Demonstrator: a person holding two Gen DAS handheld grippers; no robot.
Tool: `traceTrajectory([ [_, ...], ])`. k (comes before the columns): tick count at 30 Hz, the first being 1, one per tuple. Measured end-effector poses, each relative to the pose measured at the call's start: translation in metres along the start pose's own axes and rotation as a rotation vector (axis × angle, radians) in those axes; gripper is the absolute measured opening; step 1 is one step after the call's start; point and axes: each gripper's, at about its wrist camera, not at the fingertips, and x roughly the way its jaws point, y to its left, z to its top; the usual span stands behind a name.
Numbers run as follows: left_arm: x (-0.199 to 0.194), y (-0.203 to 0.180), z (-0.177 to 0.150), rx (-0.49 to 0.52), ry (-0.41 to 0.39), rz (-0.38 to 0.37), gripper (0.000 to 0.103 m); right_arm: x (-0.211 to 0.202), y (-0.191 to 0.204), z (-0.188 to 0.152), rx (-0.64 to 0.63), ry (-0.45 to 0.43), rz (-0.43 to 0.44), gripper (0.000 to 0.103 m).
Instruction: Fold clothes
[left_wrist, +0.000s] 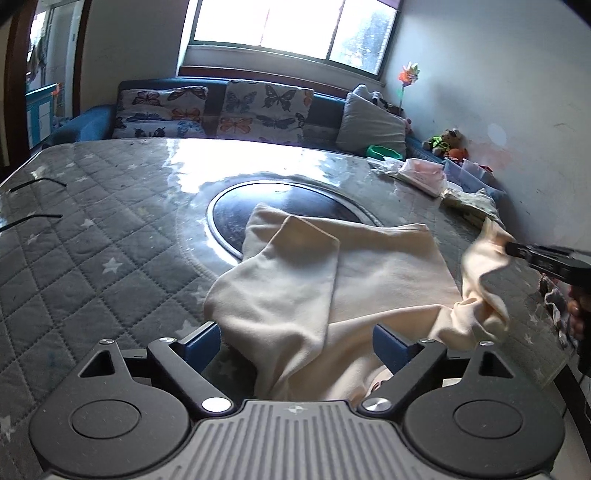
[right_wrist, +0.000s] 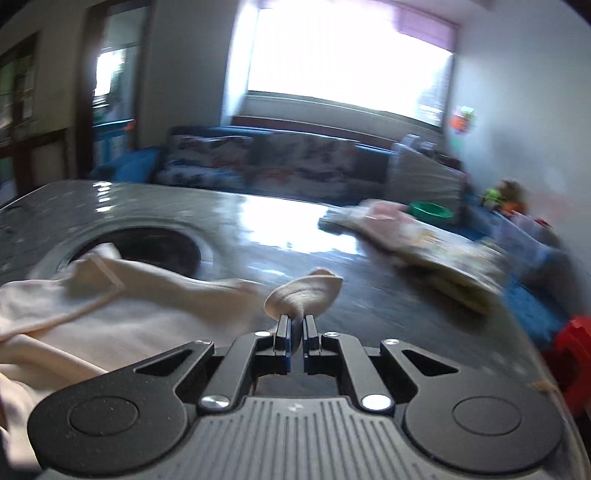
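Note:
A cream garment (left_wrist: 369, 273) lies on the quilted grey table (left_wrist: 92, 236), one sleeve folded over its body. My left gripper (left_wrist: 295, 343) is open, its blue pads either side of the garment's near edge. My right gripper (right_wrist: 295, 328) is shut on the cream sleeve end (right_wrist: 306, 291) and holds it lifted above the table; it also shows at the right of the left wrist view (left_wrist: 513, 249), with the sleeve (left_wrist: 480, 280) hanging from it. The rest of the garment (right_wrist: 92, 306) lies to the left in the right wrist view.
A dark round inset (left_wrist: 280, 206) sits in the table under the garment's far end. Folded clothes and bags (left_wrist: 424, 171) lie at the far right by the wall. A sofa with butterfly cushions (left_wrist: 214, 107) stands behind the table. A red stool (right_wrist: 569, 350) is at the right.

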Motion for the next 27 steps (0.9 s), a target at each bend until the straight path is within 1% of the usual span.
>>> traceTrajectory([
  [7,0.009,-0.012,0.008,0.048,0.009,-0.017,0.088,-0.025,-0.061,-0.037,0.114,0.041,-0.164,0.005],
  [10,0.017,-0.017,0.015,0.071,0.010,-0.010,0.087,-0.025,-0.074,-0.055,0.145,0.097,-0.181,0.008],
  [12,0.023,-0.020,0.019,0.086,0.012,-0.004,0.086,-0.026,-0.077,-0.059,0.146,0.100,-0.210,0.009],
  [13,0.026,-0.022,0.022,0.093,0.012,-0.002,0.086,-0.027,-0.078,-0.059,0.148,0.091,-0.221,0.012],
  [14,0.029,-0.024,0.024,0.101,0.013,0.001,0.085,-0.029,-0.079,-0.058,0.152,0.080,-0.230,0.013],
  [15,0.031,-0.025,0.026,0.109,0.013,0.004,0.085,-0.030,-0.078,-0.056,0.154,0.071,-0.224,0.015],
  [16,0.034,-0.027,0.029,0.116,0.014,0.007,0.085,-0.031,-0.078,-0.054,0.156,0.062,-0.212,0.020],
  [18,0.043,-0.030,0.034,0.128,0.018,0.014,0.083,-0.027,-0.073,-0.048,0.153,0.048,-0.170,0.026],
  [21,0.063,-0.034,0.044,0.138,0.032,0.030,0.077,-0.018,-0.064,-0.046,0.146,0.049,-0.122,0.032],
  [22,0.069,-0.035,0.047,0.141,0.036,0.035,0.073,-0.013,-0.061,-0.046,0.141,0.055,-0.108,0.033],
  [23,0.076,-0.036,0.050,0.145,0.041,0.040,0.067,-0.009,-0.059,-0.047,0.141,0.063,-0.100,0.033],
  [24,0.082,-0.038,0.052,0.151,0.048,0.041,0.064,-0.004,-0.057,-0.049,0.142,0.072,-0.093,0.034],
  [25,0.088,-0.040,0.054,0.158,0.055,0.040,0.059,0.000,-0.054,-0.051,0.143,0.081,-0.085,0.035],
  [27,0.100,-0.044,0.058,0.172,0.070,0.038,0.056,0.003,-0.053,-0.053,0.149,0.089,-0.080,0.038],
])
